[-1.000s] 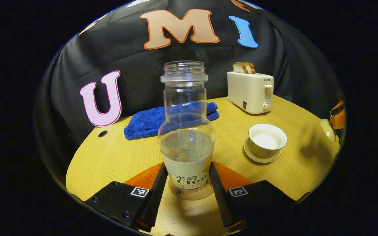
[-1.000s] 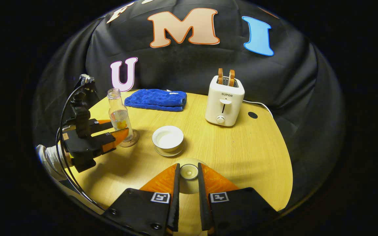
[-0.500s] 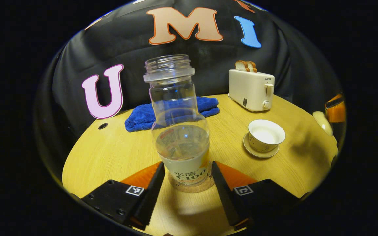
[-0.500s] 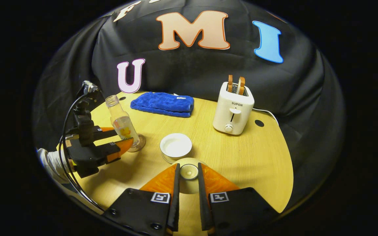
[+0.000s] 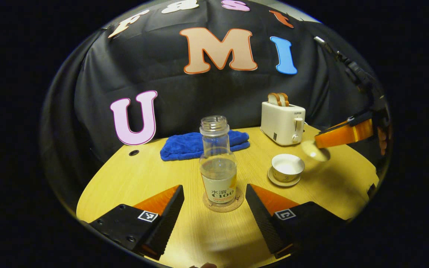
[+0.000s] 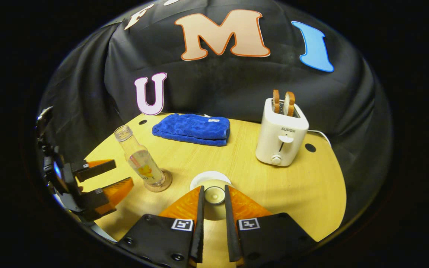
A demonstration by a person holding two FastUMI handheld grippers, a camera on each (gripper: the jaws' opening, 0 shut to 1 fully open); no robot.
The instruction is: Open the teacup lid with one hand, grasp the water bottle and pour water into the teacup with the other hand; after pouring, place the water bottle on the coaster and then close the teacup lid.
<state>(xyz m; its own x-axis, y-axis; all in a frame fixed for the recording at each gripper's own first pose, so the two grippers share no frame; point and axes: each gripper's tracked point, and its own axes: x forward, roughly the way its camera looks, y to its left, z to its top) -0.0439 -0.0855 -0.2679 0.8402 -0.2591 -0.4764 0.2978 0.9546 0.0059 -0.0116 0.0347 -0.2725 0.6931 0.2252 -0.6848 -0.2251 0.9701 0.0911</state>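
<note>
Table [image 6: 274,186]: round wooden top carrying every task item.
Water bottle [image 5: 218,163]: upright on the coaster [image 5: 223,204], apart from the left gripper [image 5: 214,216], whose jaws stand wide.
Teacup [image 5: 288,167]: open on its saucer, right of the bottle.
Lid [image 6: 214,194]: clamped by the right gripper [image 6: 213,208] (the nearer one), just this side of the teacup and above it.

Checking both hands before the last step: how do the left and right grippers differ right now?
The left gripper is open and empty, back from the water bottle standing on the coaster. The right gripper is shut on the lid, holding it up by its knob close to the open teacup. Both hang over the wooden table, near their targets.
</note>
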